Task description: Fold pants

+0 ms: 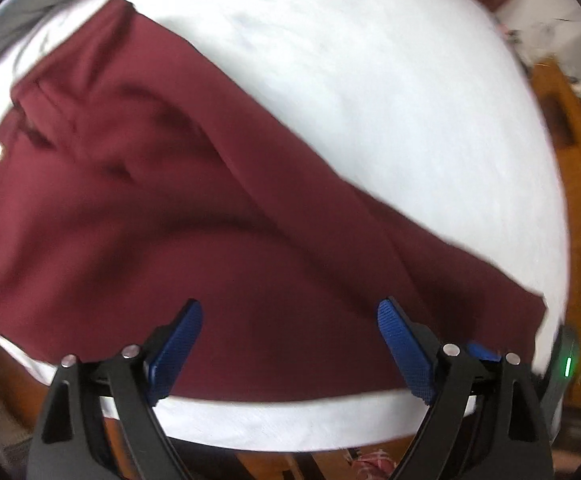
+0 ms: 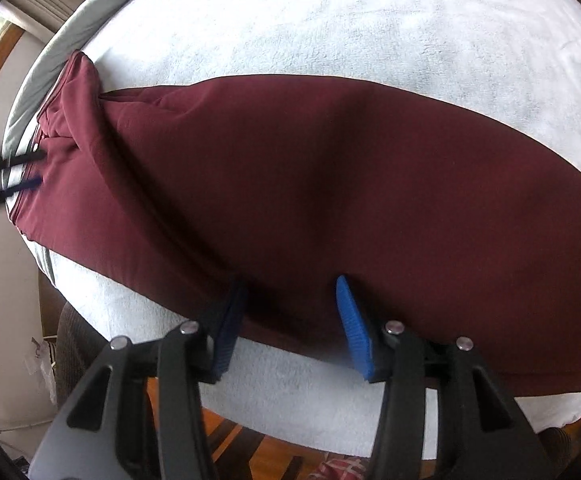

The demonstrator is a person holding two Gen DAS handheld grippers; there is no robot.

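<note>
On the white-covered surface the maroon pants lie flat, legs stacked, long axis running side to side in the right wrist view, waistband at far left, hems right; the left claw gapes released above them; the right claw, part-open, grips nothing.

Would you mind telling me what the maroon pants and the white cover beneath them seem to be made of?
The maroon pants look like a smooth, matte knit or woven fabric: soft folds, no sheen. The white cover looks like a fluffy, terry-like towel or fleece, judging by its nubby texture; the exact fibre is unclear.
</note>
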